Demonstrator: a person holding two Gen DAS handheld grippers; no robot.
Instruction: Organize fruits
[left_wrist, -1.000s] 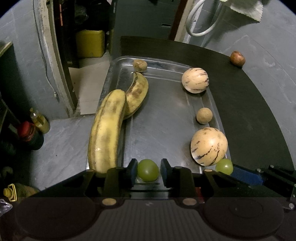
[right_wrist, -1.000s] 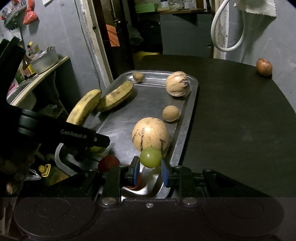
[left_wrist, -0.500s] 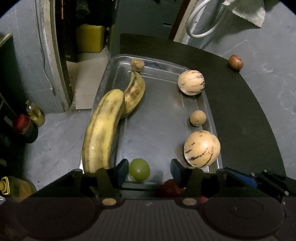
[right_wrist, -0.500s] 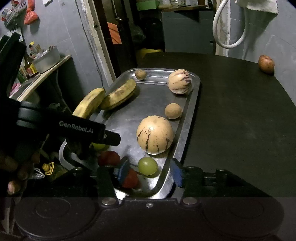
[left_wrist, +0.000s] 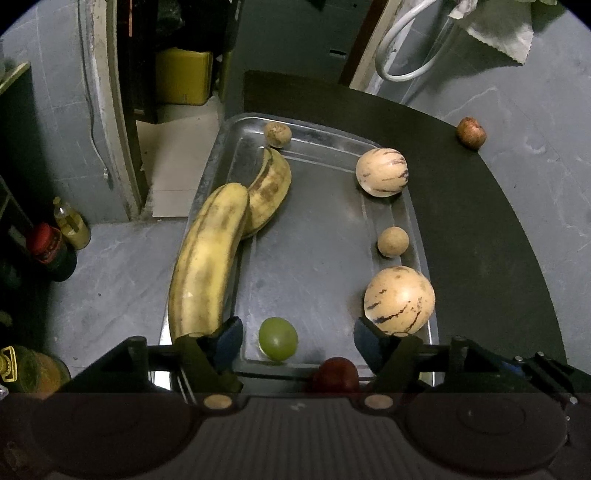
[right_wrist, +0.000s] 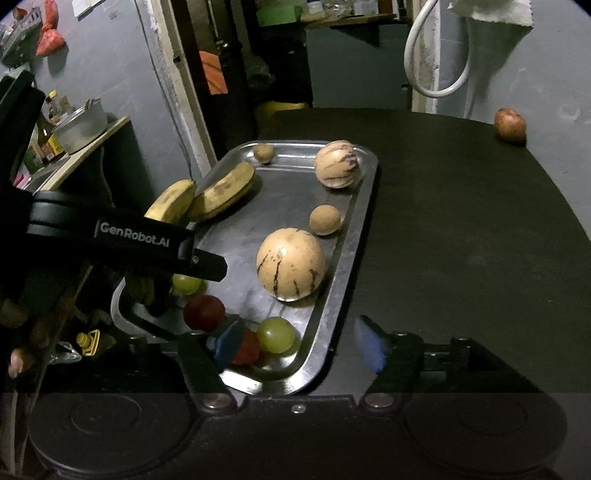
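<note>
A steel tray (left_wrist: 314, 229) on the dark table holds two bananas (left_wrist: 210, 266), two striped melons (left_wrist: 399, 299), two small brown fruits (left_wrist: 393, 242) and red fruit (left_wrist: 335, 373). My left gripper (left_wrist: 297, 341) is opening over the tray's near end. A green grape (left_wrist: 277, 339) lies on the tray between its jaws, touching neither pad. My right gripper (right_wrist: 299, 343) is opening too. A second green grape (right_wrist: 276, 335) rests in the tray's near corner (right_wrist: 321, 354) beside its left pad, free of both pads.
A reddish fruit (right_wrist: 509, 124) sits alone at the table's far right edge. The black body of the left gripper (right_wrist: 133, 240) crosses the tray's left side in the right wrist view. Bottles (left_wrist: 55, 247) stand on the floor to the left.
Both grippers were shut on a green grape each; both have spread their jaws, and the two grapes now lie on the tray. Neither hand has shifted much.
</note>
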